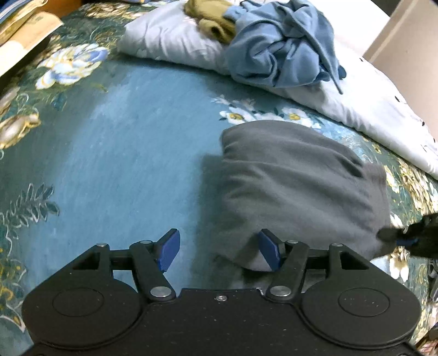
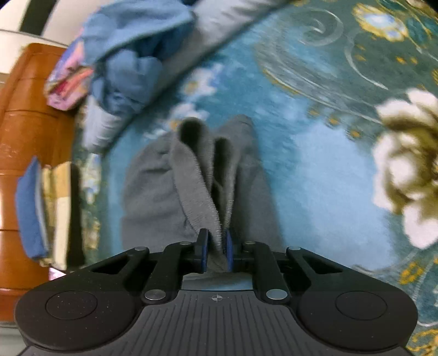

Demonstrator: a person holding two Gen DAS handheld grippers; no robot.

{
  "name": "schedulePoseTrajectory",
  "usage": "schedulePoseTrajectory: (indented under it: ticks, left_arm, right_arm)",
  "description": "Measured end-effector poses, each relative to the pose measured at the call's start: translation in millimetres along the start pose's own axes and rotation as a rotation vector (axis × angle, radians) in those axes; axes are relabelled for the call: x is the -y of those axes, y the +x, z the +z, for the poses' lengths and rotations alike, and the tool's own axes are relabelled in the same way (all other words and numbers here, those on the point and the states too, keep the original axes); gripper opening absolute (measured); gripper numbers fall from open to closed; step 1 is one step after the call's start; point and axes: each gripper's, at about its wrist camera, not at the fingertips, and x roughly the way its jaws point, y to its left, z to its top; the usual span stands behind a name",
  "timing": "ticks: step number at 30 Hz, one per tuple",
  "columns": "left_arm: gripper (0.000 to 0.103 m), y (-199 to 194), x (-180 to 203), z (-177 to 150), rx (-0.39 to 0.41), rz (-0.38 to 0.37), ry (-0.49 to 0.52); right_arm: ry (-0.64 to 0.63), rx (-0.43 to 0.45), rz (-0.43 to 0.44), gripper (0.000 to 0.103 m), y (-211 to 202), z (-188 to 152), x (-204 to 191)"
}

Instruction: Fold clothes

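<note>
In the left wrist view, a soft grey knitted garment (image 1: 298,189) is seen folded into a rounded pad on the teal floral bedspread (image 1: 123,153). A crumpled blue cloth (image 1: 279,46) is heaped on a white pillow (image 1: 169,35). The left hand-held gripper (image 1: 220,253) is tilted downward, its blue pads parted and empty.

In the right wrist view, the garment's ribbed edge is pinched between the narrow pads of the right hand-held gripper (image 2: 217,247). No writing can be read.

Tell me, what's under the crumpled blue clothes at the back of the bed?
The blue clothes sit on a pale folded quilt, next to an olive-green garment. The quilt lies on the flowery bedspread. Anything directly beneath the pile is covered.
</note>
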Motion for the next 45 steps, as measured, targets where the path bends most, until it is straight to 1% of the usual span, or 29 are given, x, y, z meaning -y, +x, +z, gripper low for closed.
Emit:
schedulePoseTrajectory:
  ticks: [3, 5, 7, 9, 10, 11, 12, 13, 15, 16, 17, 18, 19, 22, 26, 29, 33, 35, 36, 39, 41, 42, 44, 45]
  left_arm:
    - [0.062, 1, -3, 4, -0.006, -0.036, -0.025]
    - [0.066, 4, -4, 9, -0.011, -0.066, -0.036]
    - [0.068, 8, -4, 16, -0.017, -0.092, -0.042]
    - [0.071, 15, -5, 24, -0.037, -0.125, -0.055]
    - [0.073, 19, -6, 29, -0.053, -0.149, -0.065]
    - [0.076, 23, -7, 33, -0.068, -0.171, -0.076]
    - [0.077, 27, -8, 37, -0.082, -0.188, -0.087]
    - [0.08, 32, -9, 40, -0.095, -0.202, -0.099]
    - [0.081, 43, -13, 47, -0.115, -0.224, -0.126]
    - [0.083, 49, -15, 50, -0.128, -0.235, -0.146]
    - [0.084, 55, -18, 53, -0.145, -0.247, -0.169]
    - [0.085, 62, -21, 55, -0.161, -0.259, -0.191]
    - [0.085, 69, -24, 57, -0.175, -0.272, -0.21]
    - [0.085, 82, -28, 59, -0.203, -0.326, -0.218]
    - [0.086, 96, -33, 58, -0.245, -0.397, -0.221]
    - [0.089, 108, -37, 56, -0.275, -0.43, -0.246]
    - [0.091, 118, -38, 53, -0.306, -0.466, -0.254]
    - [0.09, 121, -34, 52, -0.312, -0.471, -0.233]
    - [0.089, 121, -32, 51, -0.314, -0.471, -0.22]
    - [0.081, 122, -28, 52, -0.32, -0.457, -0.211]
    - [0.067, 122, -25, 52, -0.327, -0.445, -0.223]
    - [0.066, 121, -23, 52, -0.325, -0.432, -0.22]
    - [0.061, 117, -16, 52, -0.315, -0.396, -0.194]
    - [0.059, 114, -12, 52, -0.312, -0.375, -0.185]
  right_arm:
    - [0.026, -0.013, -0.033, 0.011, 13, 3, 10]
    - [0.012, -0.016, -0.045, 0.013, 17, 5, 8]
    - [-0.036, -0.026, -0.052, 0.017, 14, 5, 1]
    - [-0.094, -0.019, -0.049, 0.019, 6, 4, -7]
    - [-0.126, -0.011, -0.048, 0.023, 0, 4, -10]
    - [-0.158, 0.002, -0.056, 0.025, -4, 4, -14]
    - [-0.189, 0.02, -0.068, 0.032, -8, 5, -16]
    - [-0.207, 0.034, -0.077, 0.054, -9, 7, -17]
    - [-0.213, 0.051, -0.068, 0.079, -7, 12, -16]
    - [-0.213, 0.048, -0.047, 0.087, -2, 16, -16]
    - [-0.214, 0.042, -0.022, 0.088, 3, 20, -15]
    - [-0.216, 0.033, -0.004, 0.097, 11, 24, -14]
    - [-0.219, 0.022, 0.01, 0.099, 18, 27, -14]
    - [-0.216, 0.007, 0.006, 0.099, 38, 36, -9]
    - [-0.155, 0.001, 0.059, 0.099, 55, 43, 3]
    - [-0.116, -0.022, 0.088, 0.099, 68, 45, 11]
    - [-0.104, -0.019, 0.117, 0.1, 73, 45, 15]
    - [-0.093, -0.029, 0.127, 0.091, 74, 46, 15]
    - [-0.078, -0.037, 0.134, 0.078, 76, 47, 15]
    - [-0.044, -0.048, 0.136, 0.073, 78, 47, 14]
    - [-0.03, -0.05, 0.12, 0.069, 80, 48, 13]
    - [-0.026, -0.051, 0.107, 0.066, 80, 48, 11]
    - [-0.026, -0.055, 0.081, 0.058, 80, 47, 6]
    - [-0.032, -0.058, 0.068, 0.051, 80, 47, 3]
